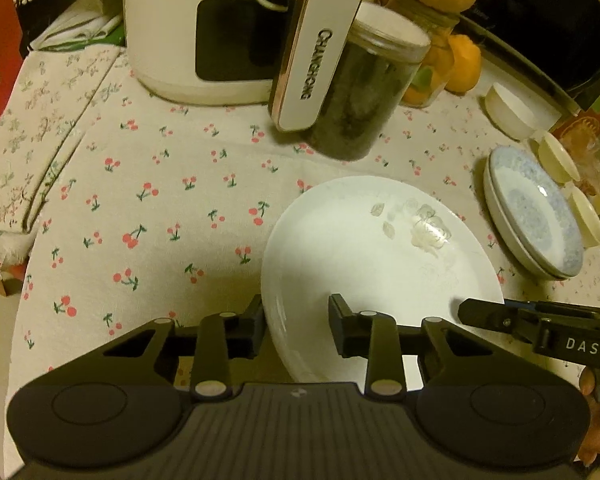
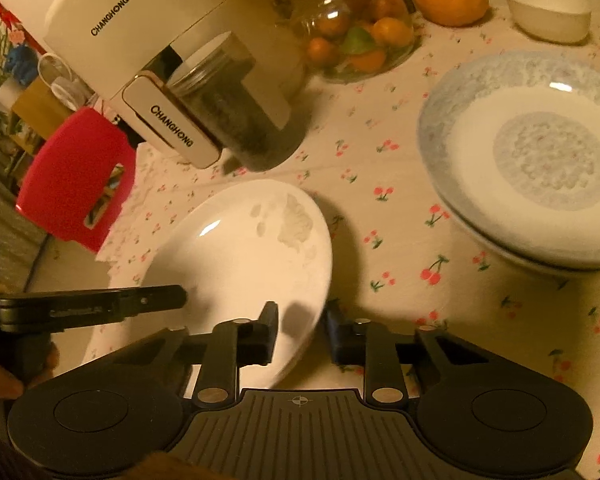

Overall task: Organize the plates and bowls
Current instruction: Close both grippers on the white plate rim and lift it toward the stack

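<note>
Cherry-print tablecloth (image 1: 148,216) carries a white plate (image 1: 380,264) whose rim sits between both half-open tongs, left (image 1: 296,320) and right (image 2: 300,330), probably for lifting onto the blue plates (image 2: 540,168) ahead-right.

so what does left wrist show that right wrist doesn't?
Only left wrist: a row of small cream lids or cups behind the blue plates, and folded floral cloth.
Only right wrist: a red chair back and a small white bowl.
Both: white plate with each tool straddling its rim, left tool, right tool; blue-patterned plate stack; Changhong appliance; dark jar.
</note>
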